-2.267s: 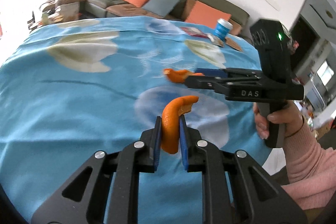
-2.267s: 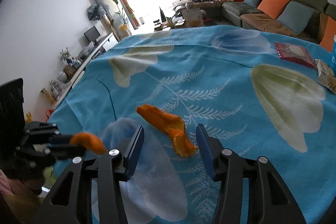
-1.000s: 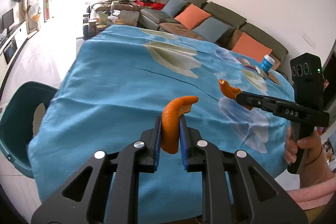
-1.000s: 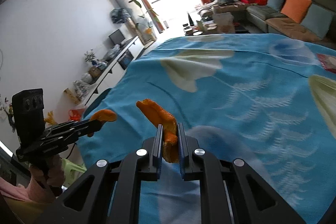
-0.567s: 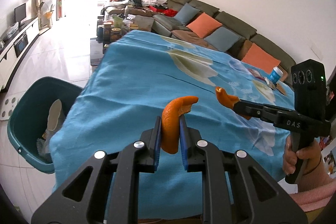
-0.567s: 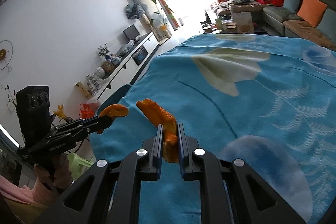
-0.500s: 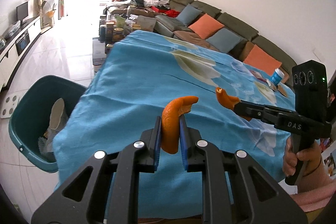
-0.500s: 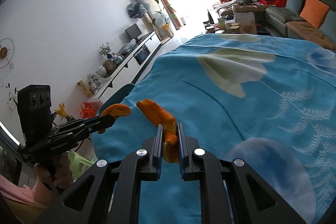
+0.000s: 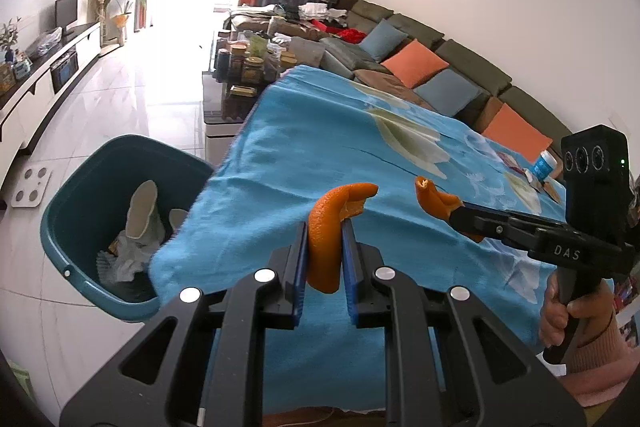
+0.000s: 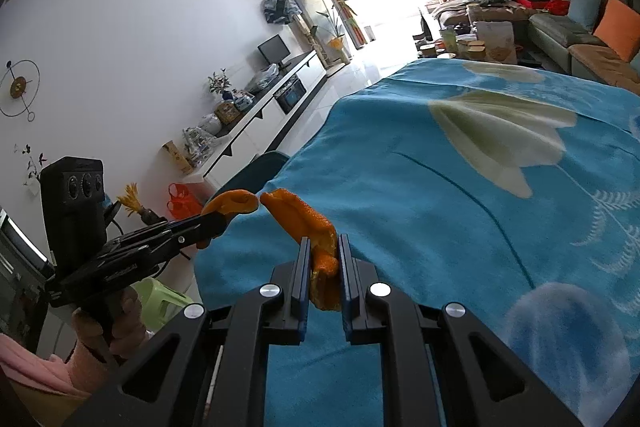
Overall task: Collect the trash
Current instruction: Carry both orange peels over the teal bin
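Note:
My left gripper [image 9: 324,247] is shut on a curved piece of orange peel [image 9: 326,227], held above the near corner of the blue tablecloth. The right gripper [image 10: 325,259] is shut on a second piece of orange peel [image 10: 304,219]. In the left wrist view the right gripper [image 9: 464,217] reaches in from the right with its peel [image 9: 430,197] at the tips. In the right wrist view the left gripper [image 10: 216,221] comes in from the left with its peel [image 10: 234,203] almost touching the other. A teal bin [image 9: 76,203] with crumpled paper trash inside stands on the floor past the table's left corner.
The table [image 9: 320,155] wears a blue floral cloth. A blue cup [image 9: 544,165] and several wrappers [image 9: 510,161] lie at its far right end. A sofa with cushions [image 9: 416,63], a cluttered low table [image 9: 256,59] and a TV cabinet [image 10: 272,99] surround it. A green stool [image 10: 160,301] stands near the person's hand.
Both grippers have swung left across the table toward its corner, each keeping its peel. The teal bin has come fully into the left wrist view.

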Tool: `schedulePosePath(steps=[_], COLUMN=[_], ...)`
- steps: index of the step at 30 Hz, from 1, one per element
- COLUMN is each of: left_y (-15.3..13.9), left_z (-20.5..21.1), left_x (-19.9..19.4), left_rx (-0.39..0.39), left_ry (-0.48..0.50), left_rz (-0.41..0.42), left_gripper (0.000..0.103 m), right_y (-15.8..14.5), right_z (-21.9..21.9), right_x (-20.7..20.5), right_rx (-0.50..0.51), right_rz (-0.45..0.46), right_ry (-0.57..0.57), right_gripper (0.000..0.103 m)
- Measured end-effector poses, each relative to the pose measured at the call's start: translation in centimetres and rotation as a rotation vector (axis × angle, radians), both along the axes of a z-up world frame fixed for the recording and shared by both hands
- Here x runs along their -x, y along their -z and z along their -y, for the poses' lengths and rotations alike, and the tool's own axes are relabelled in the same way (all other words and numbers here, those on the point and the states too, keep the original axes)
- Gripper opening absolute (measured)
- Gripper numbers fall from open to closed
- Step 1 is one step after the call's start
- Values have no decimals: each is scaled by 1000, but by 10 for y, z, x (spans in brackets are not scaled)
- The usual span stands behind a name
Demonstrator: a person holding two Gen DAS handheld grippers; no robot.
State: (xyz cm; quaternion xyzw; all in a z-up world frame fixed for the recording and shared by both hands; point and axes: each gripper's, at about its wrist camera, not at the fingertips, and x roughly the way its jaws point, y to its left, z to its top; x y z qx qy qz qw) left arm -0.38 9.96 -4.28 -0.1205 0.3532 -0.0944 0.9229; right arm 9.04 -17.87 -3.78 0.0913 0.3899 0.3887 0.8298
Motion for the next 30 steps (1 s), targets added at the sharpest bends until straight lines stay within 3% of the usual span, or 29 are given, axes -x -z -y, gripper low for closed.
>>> schedulePosePath(steps=[30], left_y=[0], left_z=[-62], left_x=[7], left_rx=[-15], left_ry=[-190], left_rz=[0], left_gripper=[16], right_y=[-6], right_z=[-78], right_x=[-12], right_rx=[-24], right_rz=[-24], right_ry=[-170], right_gripper=[11])
